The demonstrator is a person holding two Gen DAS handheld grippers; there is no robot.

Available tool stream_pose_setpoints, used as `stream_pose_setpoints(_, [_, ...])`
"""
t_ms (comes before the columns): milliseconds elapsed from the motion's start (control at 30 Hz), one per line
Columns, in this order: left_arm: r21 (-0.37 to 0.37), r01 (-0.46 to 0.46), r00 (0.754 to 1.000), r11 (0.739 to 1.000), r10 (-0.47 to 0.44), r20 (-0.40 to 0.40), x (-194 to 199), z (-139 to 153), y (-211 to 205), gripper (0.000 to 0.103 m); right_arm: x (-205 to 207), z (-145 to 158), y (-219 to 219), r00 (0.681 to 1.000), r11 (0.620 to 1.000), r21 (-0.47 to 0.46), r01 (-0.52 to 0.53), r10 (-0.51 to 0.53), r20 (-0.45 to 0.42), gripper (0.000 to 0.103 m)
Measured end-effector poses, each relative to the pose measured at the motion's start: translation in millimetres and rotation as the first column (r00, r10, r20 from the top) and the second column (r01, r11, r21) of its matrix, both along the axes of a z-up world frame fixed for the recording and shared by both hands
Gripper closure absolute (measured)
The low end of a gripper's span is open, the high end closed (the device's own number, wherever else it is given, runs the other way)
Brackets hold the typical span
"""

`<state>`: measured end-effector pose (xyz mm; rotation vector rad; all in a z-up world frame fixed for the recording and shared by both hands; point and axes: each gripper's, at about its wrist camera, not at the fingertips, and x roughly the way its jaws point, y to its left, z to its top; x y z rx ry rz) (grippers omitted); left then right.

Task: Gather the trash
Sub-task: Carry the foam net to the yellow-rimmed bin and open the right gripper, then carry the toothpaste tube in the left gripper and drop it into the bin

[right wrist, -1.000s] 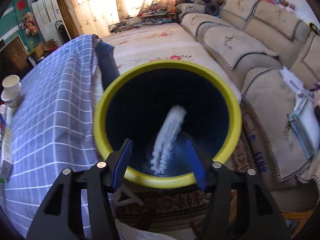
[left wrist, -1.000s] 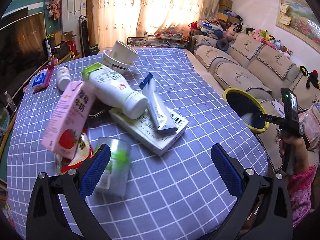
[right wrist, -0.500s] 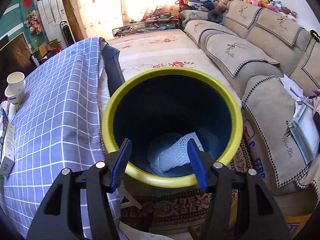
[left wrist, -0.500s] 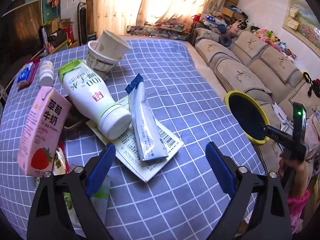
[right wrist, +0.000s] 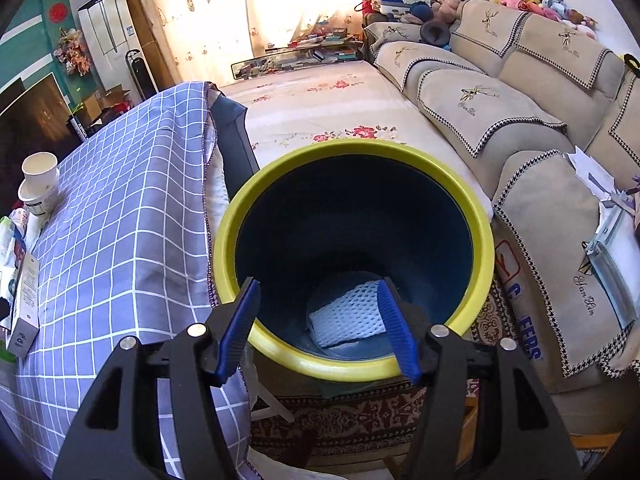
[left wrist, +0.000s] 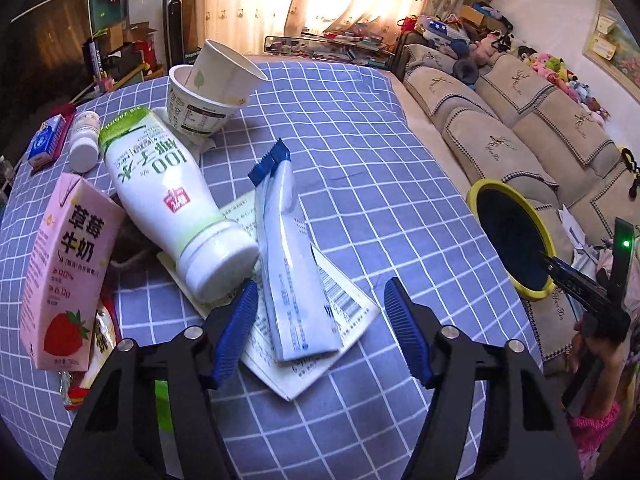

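Observation:
A pile of trash lies on the checked tablecloth [left wrist: 360,152]: a white tube [left wrist: 292,264] on a flat white box [left wrist: 340,312], a white and green bottle [left wrist: 168,200], a pink strawberry milk carton [left wrist: 68,272] and stacked paper cups [left wrist: 208,88]. My left gripper [left wrist: 324,328] is open, its fingers either side of the tube's near end. My right gripper [right wrist: 320,324] is open and empty over the yellow-rimmed blue bin [right wrist: 476,220]. A white foam net [right wrist: 348,316] lies on the bin's bottom. The bin also shows in the left wrist view [left wrist: 476,196].
A small white pill bottle [left wrist: 84,144] and a blue packet [left wrist: 44,144] lie at the table's far left. Red snack wrappers [left wrist: 100,340] lie under the carton. A beige sofa [right wrist: 520,92] runs along the right, beyond the bin. The table edge [right wrist: 208,184] stands beside the bin.
The foam net fell from my right gripper to the bottom of the bin. My left gripper moved forward and down until its fingers flank the tube.

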<state>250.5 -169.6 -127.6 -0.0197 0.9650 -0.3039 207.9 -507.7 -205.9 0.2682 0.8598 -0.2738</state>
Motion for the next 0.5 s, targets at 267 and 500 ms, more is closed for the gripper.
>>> stream_pose_setpoints(267, [0.026, -0.007, 1.0, 1.0, 0.007, 0.008, 8, 1, -2, 0.075, -3, -2, -5, 1.0, 1.0, 0.017, 0.005, -0.006, 0.009, 0.045])
stream_pose_setpoints(500, [0.025, 0.047, 0.998, 0.999, -0.048, 0.042, -6, 12, -8, 0.083, -8, 1, -10, 1.0, 0.999, 0.032, 0.01, -0.011, 0.027, 0.045])
